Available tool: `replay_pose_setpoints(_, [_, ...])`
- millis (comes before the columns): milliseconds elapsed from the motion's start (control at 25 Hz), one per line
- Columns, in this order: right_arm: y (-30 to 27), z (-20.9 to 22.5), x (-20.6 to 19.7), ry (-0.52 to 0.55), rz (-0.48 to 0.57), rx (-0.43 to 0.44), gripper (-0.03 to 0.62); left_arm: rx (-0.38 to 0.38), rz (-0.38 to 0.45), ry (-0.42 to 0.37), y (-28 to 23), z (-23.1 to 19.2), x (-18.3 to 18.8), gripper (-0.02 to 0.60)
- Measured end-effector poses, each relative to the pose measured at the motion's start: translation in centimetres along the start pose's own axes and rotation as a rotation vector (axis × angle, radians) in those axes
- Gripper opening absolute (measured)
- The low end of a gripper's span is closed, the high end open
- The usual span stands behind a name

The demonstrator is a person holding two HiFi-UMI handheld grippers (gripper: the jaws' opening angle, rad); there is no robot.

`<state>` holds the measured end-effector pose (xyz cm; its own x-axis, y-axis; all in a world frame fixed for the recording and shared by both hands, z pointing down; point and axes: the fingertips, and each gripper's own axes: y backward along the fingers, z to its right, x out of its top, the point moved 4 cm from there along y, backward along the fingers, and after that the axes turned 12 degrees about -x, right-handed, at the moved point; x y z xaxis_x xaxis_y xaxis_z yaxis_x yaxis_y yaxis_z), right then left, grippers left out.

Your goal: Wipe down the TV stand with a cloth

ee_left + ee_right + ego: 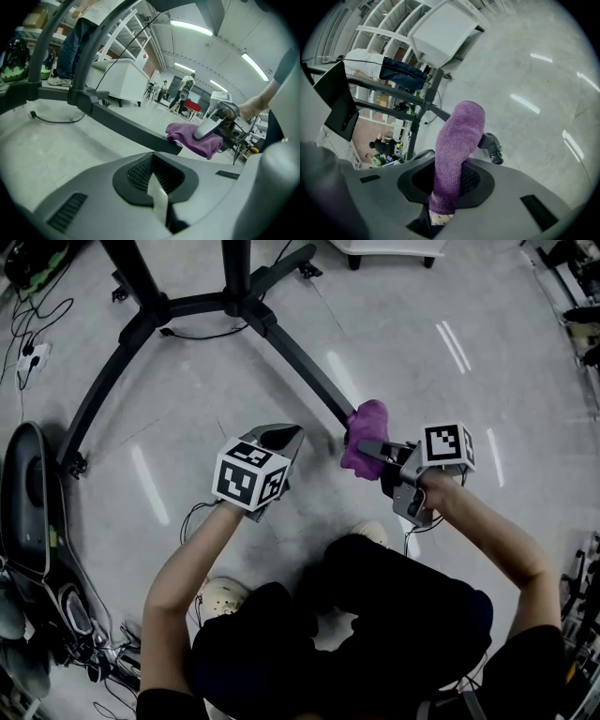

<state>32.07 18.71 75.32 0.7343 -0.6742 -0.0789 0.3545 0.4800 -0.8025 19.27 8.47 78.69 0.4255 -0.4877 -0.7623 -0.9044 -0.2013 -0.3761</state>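
Observation:
The TV stand's black base spreads long legs (295,362) over the grey floor. A purple cloth (364,437) is wrapped over the near end of one leg, and my right gripper (370,448) is shut on it. In the right gripper view the cloth (457,150) rises from between the jaws and covers the leg's end, beside its caster (494,151). My left gripper (281,437) hovers just left of that leg, jaws together and holding nothing. The left gripper view shows the same leg (122,124) with the cloth (194,138) at its tip.
A black scooter-like machine (28,493) stands at the left, with a power strip (33,357) and cables (197,334) on the floor. A white wheeled cabinet (389,249) is at the top. My shoe (225,594) is below. People (187,86) stand far off.

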Motion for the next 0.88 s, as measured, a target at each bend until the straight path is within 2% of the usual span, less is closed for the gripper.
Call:
replay_pose_setpoints(240, [0.2, -7.9, 1.4, 0.298, 0.074, 0.067, 0.089, 0.054, 0.086, -0.023, 4.9, 0.4, 4.9, 0.005])
replay_pose_setpoints(440, [-0.8, -13.7, 2.7, 0.489, 0.147, 0.101, 0.089, 0.106, 0.16, -0.057, 8.8, 0.0, 8.7, 0.005])
replay_pose_setpoints(600, [-1.2, -19.0, 3.3, 0.743, 0.261, 0.103, 0.089, 0.178, 0.206, -0.091, 12.0, 0.0, 11.3, 0.005])
replay_pose_setpoints(720, [-0.4, -22.2, 2.4, 0.891, 0.328, 0.064, 0.089, 0.221, 0.256, -0.048, 14.6, 0.8, 13.0, 0.005])
replay_pose_setpoints(880, [1.7, -27.1, 0.6, 0.989, 0.309, 0.082, 0.089, 0.269, 0.256, -0.024, 18.1, 3.7, 15.0, 0.005])
